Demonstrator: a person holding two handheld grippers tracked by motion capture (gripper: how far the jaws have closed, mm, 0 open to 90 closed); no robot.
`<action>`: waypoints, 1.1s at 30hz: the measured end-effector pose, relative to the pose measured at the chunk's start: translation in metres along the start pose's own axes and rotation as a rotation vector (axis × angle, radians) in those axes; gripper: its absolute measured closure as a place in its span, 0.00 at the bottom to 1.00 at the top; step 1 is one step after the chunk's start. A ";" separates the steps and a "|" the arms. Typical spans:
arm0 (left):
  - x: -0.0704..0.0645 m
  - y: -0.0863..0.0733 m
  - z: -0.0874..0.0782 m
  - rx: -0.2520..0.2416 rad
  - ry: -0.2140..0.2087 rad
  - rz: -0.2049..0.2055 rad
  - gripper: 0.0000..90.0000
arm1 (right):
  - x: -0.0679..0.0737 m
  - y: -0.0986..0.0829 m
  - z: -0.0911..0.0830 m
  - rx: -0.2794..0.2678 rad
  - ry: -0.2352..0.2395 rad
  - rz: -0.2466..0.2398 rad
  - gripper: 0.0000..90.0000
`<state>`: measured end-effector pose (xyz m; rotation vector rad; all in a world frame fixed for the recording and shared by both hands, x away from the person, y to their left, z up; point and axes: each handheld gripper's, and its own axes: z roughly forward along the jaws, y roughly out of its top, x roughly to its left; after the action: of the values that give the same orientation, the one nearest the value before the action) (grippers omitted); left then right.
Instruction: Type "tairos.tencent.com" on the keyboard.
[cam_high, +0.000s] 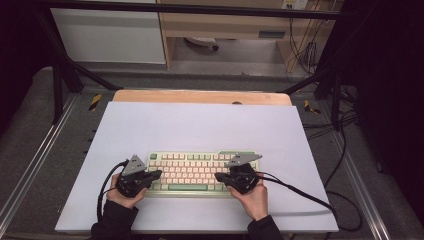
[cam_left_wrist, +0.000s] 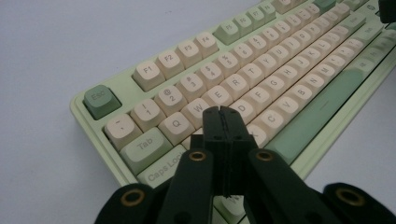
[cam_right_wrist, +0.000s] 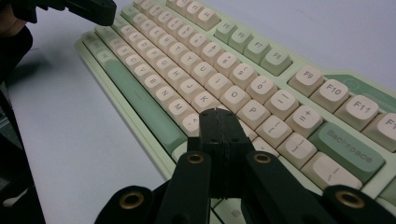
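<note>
White mat (cam_high: 200, 125) lies open beyond keyboard (cam_high: 200, 172); both tongs closed.
</note>
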<state>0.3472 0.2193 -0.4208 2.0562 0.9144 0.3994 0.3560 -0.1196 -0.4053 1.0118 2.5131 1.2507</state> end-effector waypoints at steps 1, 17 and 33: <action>0.000 0.000 0.000 0.000 0.000 -0.001 1.00 | 0.001 0.000 0.001 0.000 -0.001 -0.001 1.00; 0.002 -0.001 -0.002 -0.005 0.002 -0.007 1.00 | 0.005 0.007 0.025 0.028 0.011 -0.002 1.00; 0.002 -0.001 -0.002 -0.004 0.004 -0.006 1.00 | 0.006 0.001 0.032 0.070 -0.012 -0.018 1.00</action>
<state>0.3471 0.2221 -0.4206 2.0495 0.9211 0.4021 0.3652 -0.0951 -0.4242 1.0054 2.5675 1.1566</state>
